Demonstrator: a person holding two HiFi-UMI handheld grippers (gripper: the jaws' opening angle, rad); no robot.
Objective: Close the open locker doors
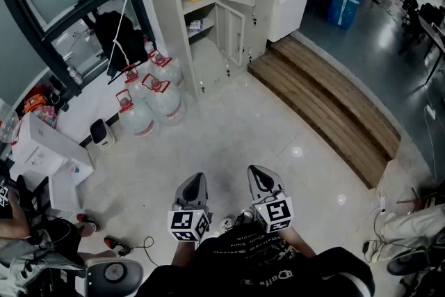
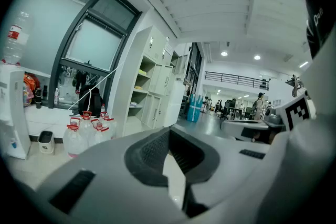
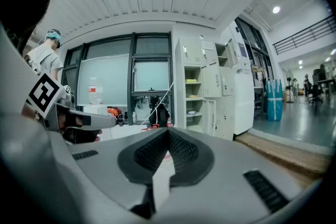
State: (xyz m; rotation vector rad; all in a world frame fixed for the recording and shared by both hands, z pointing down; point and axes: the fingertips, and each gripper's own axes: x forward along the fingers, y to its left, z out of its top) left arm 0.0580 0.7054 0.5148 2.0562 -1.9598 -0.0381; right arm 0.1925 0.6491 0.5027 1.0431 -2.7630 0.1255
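We count four water jugs (image 1: 165,102) with red handles, as far as we can tell, two wooden steps (image 1: 327,104), three open shelves (image 1: 198,5), one locker door (image 1: 236,31) standing ajar, and two grippers: the left gripper (image 1: 197,179) and the right gripper (image 1: 256,170).

Water jugs (image 1: 149,97) left of lockers (image 1: 233,3), steps (image 1: 327,101) right
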